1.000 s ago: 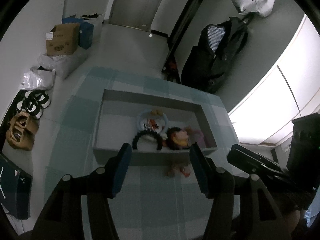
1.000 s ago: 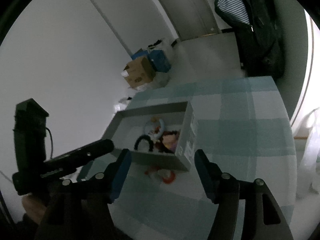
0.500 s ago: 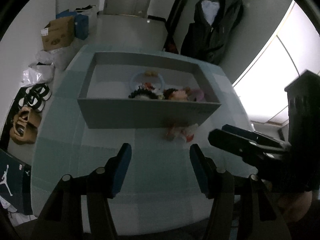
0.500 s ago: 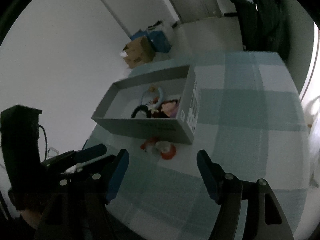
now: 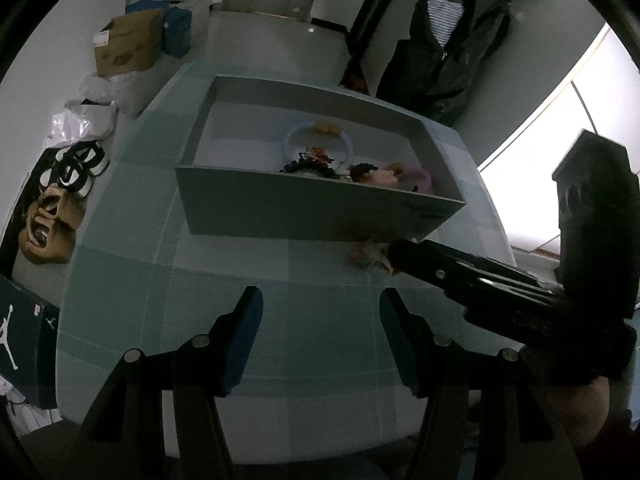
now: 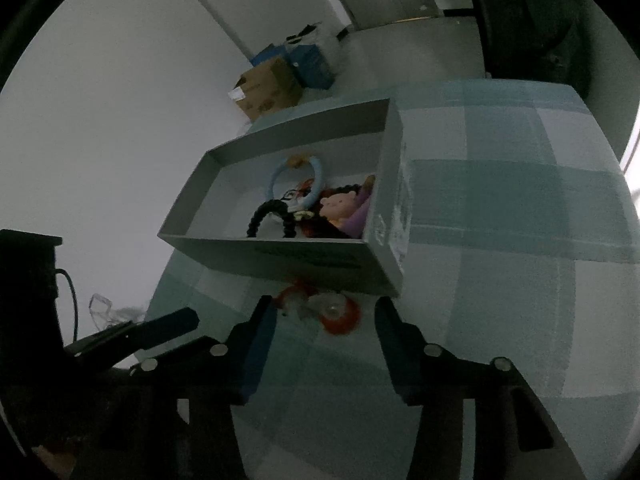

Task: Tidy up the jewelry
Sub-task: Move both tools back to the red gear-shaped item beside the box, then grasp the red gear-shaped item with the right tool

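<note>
Both grippers have come down toward the checked tablecloth (image 6: pixel 500 220) since the earlier frames, and the grey box (image 6: pixel 288 256) now fills the middle of each view. Low in the right wrist view, the right gripper (image 6: pixel 320 344) is closing, its blue pads either side of the orange-and-white hair clip (image 6: pixel 324 312) but apparently not yet pressing it. That clip lies on the cloth just outside the box's near wall, below centre. Low in the left wrist view, the left gripper (image 5: pixel 320 336) stands half spread over bare cloth, holding nothing.

Judging by looks, the clip is light, small and partly soft, likely to skid on cloth; its firmer orange body seems the best hold. Room is tight: the box wall stands just behind it, so lifting clear before crossing the rim looks wise. Open cloth lies to the right
</note>
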